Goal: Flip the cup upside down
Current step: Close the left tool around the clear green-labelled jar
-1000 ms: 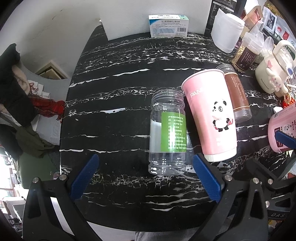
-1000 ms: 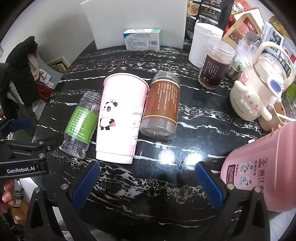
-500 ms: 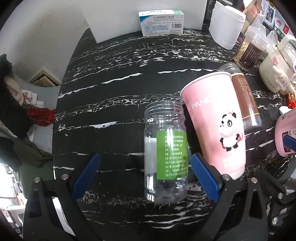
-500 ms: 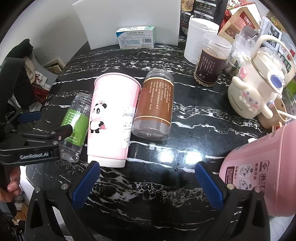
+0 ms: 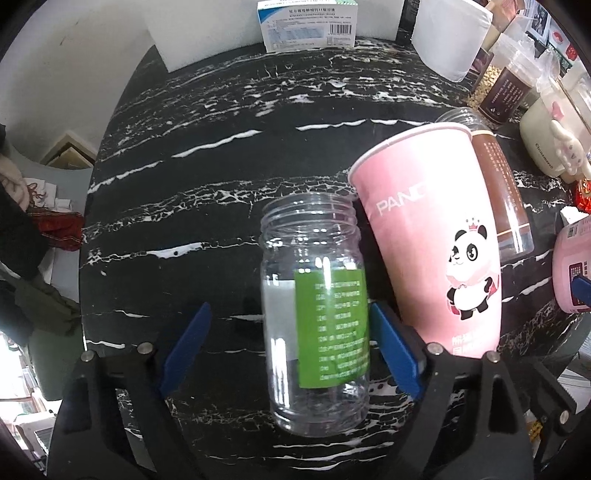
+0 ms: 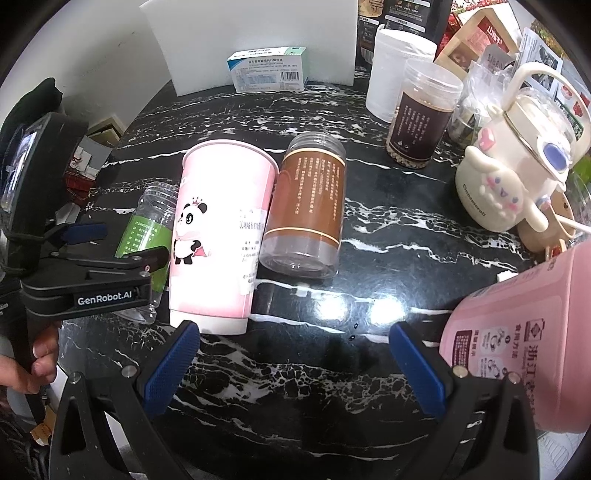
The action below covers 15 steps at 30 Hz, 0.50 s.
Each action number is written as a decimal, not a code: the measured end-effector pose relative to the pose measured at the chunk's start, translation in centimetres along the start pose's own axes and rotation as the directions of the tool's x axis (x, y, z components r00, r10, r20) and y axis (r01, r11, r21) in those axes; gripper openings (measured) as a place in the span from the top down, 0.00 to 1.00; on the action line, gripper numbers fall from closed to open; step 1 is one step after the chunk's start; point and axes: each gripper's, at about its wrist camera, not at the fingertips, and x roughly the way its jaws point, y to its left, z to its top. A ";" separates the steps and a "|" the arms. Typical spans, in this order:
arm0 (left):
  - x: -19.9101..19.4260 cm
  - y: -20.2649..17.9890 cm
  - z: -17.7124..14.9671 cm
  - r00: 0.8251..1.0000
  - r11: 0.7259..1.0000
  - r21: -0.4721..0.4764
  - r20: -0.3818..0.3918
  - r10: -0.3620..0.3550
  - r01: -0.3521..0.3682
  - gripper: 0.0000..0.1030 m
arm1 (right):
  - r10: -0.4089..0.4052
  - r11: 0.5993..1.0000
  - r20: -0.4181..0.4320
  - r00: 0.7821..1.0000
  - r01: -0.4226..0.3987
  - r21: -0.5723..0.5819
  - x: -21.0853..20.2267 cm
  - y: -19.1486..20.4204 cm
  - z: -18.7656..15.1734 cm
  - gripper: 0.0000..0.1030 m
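- Left claw [image 5: 286, 347] open wide, straddling clear jar [image 5: 316, 306]; right pad [image 5: 393, 350] touching or nearly touching jar's green label, left pad [image 5: 186, 343] apart from it.
- Clear jar lying on its side on black counter [image 5: 207, 155], mouth pointing away from camera, base toward claw.
- Panda cup [image 5: 432, 251] also on its side, just beside jar, touching or almost; brown jar [image 6: 306, 206] on its side on cup's far side.
- Which vessel counts as "cup": cannot tell for sure; left claw lined up on clear jar, so treated as target.
- Right claw [image 6: 291, 358] open, holding nothing, hovering over bare counter near cup's base; pink container [image 6: 524, 347] just outside its right pad.
- Step, by judgement: pre-grasp, alignment about done, no clamp yet.
- Next move likely calls for: closing on jar mid-body, lifting clear, rotating so mouth faces down, setting down on rim.
- Risk: right pad squeezed between jar and panda cup, likely to nudge cup; smooth plastic may slip while turning.
- White box [image 5: 308, 24] and tubs at counter's back edge, well apart.
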 end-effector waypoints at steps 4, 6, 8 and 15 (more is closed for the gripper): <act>0.8 0.1 -0.1 1.000 1.000 -0.017 -0.025 0.001 -0.002 0.28 | -0.003 1.000 -0.006 1.000 0.003 0.002 0.1 0.0 0.0 0.01; 1.2 0.3 -0.2 0.999 1.000 -0.027 -0.038 -0.007 0.006 0.39 | -0.003 1.000 -0.008 1.000 0.003 0.001 0.0 0.0 -0.1 0.01; 1.7 0.4 -0.4 0.998 0.999 -0.041 -0.060 -0.018 0.015 0.44 | -0.003 1.000 -0.009 1.000 0.003 0.002 0.0 0.0 -0.1 0.01; 1.8 1.0 -1.3 0.997 0.998 -0.068 -0.068 -0.025 0.020 0.45 | -0.002 1.000 -0.007 1.000 0.002 0.001 -0.2 0.1 -0.4 0.01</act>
